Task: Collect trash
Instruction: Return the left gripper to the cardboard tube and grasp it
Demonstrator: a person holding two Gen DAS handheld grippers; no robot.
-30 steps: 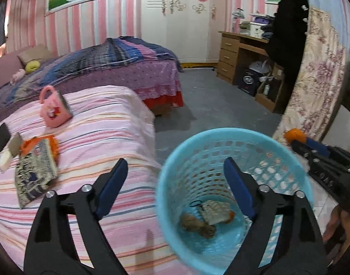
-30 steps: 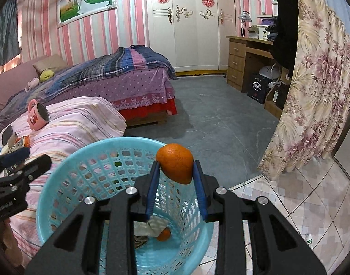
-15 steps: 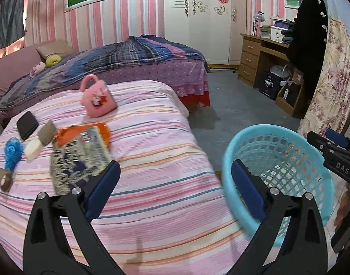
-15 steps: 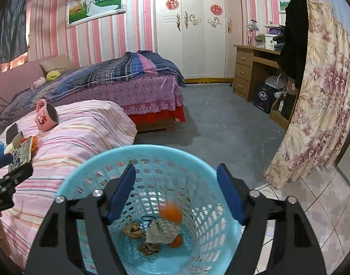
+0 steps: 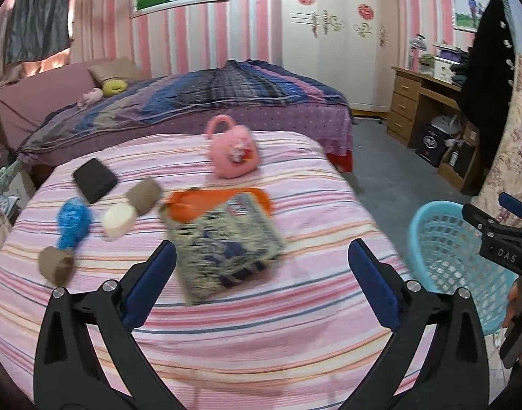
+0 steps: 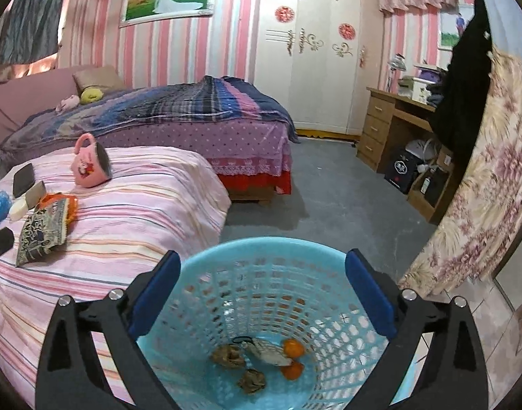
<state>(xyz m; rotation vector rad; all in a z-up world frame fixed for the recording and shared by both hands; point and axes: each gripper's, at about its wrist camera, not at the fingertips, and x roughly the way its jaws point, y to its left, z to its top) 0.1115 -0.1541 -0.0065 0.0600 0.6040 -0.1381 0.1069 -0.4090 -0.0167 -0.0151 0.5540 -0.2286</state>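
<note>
The right gripper [image 6: 261, 294], jaws just spread wide and empty, hangs over the blue basket [image 6: 227, 256] on the grey floor [image 6: 329, 205]; two oranges [image 6: 293, 348] and crumpled scraps lie inside. The left gripper [image 5: 261, 283], released, hovers over the pink striped bed [image 5: 261, 335], where a patterned pouch [image 5: 227, 249] and pink mug [image 5: 232, 153] lie.

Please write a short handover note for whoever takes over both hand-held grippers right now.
Left hand-held gripper: open, empty, over the striped bed.
Right hand-held gripper: jaws have just been opening, nothing between them, above the blue basket.
Done: two oranges, crumpled scraps and a wrapper lie in the basket.
Left: patterned packet, blue wrapper and small bits beside them. The pink mug looks like no trash.
</note>
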